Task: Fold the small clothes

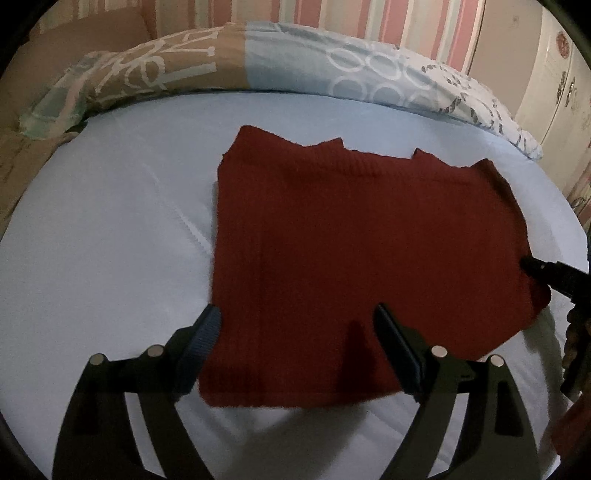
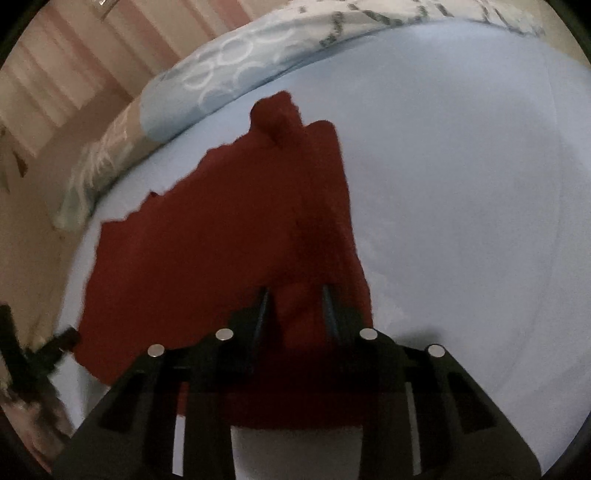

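The left gripper (image 1: 295, 325) was held spread over the red garment (image 1: 332, 240); the right gripper (image 2: 295, 306) was seen pinching its edge on the bed (image 1: 110, 240).

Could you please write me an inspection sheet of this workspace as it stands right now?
Surface: bed sheet, pale blue, mostly smooth.
Job's things: red sweater, spread flat on the sheet, its right side folded inward.
Clutter: nothing seen on the sheet besides the sweater.
Grippers: left gripper, jaws wide open over the sweater's near edge, not gripping; right gripper, jaws narrow, over the sweater's folded right side with a ridge of cloth between them; whether they pinch it cannot be told.
Cables: nothing seen.
Surroundings: patterned duvet bunched along the far edge; striped wall behind; cupboard at far right.
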Tool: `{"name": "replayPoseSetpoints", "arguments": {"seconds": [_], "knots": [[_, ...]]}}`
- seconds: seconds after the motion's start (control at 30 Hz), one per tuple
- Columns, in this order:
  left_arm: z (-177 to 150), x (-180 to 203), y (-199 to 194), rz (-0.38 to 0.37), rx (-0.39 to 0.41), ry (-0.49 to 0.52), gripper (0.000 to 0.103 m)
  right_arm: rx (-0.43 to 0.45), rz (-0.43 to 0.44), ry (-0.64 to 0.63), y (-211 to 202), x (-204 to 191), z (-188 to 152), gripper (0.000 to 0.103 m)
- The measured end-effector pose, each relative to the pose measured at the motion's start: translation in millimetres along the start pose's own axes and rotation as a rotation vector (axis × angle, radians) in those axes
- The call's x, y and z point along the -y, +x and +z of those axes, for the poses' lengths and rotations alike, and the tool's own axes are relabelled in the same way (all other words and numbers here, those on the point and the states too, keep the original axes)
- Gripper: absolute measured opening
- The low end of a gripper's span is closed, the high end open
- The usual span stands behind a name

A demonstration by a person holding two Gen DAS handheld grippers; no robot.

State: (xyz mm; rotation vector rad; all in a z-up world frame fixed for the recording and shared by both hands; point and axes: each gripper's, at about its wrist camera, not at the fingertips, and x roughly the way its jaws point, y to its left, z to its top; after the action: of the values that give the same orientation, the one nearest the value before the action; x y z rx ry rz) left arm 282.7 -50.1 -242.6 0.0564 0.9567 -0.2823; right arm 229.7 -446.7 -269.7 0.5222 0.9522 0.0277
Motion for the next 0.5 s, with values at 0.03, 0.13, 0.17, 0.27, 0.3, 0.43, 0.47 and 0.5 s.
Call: {"name": "replayPoseSetpoints", "arguments": {"seconds": [0.03,0.13,0.17,0.27,0.3,0.43,0.47,0.5], "knots": [[-1.0,-0.7,-2.2,-0.006,0.0,-0.003,0.086,0.032,-0.001,-0.018,-12.8,-7.0,-3.5,0.054],[-6.4,2.9,-4.9,-0.01,-0.008,-0.003,0.087,0.108,-0.04,-0.048,-41.9,-24.3,-18.1,0.093],[-8.2,5.6,-3.9,-0.009,-0.014,0.001,0.087,0.115,-0.053,-0.06,-49.7,-30.8,-25.0,0.093],[-11.9,14.8,-1.6,-0.002,-0.017,0.014,0.087,0.119,-0.122,-0.093,-57.8,-44.9,-43.0,0.092],[-13.0,17.4,-1.3,0.001,-0.015,0.017,0.087,0.119,-0.155,-0.09,-58.4,-45.4,-47.9,0.092],[-14.3,26.1,1.0,0.017,-0.016,0.023,0.087,0.081,-0.151,0.06,-48.5,-25.9,-62.7,0.093],[-14.1,27.2,0.9,0.015,-0.016,0.022,0.087,0.067,-0.144,0.106,-43.7,-20.3,-64.3,0.092],[-13.8,28.1,0.5,0.006,-0.015,0.018,0.087,0.062,-0.14,0.13,-41.5,-17.9,-65.1,0.09]]}}
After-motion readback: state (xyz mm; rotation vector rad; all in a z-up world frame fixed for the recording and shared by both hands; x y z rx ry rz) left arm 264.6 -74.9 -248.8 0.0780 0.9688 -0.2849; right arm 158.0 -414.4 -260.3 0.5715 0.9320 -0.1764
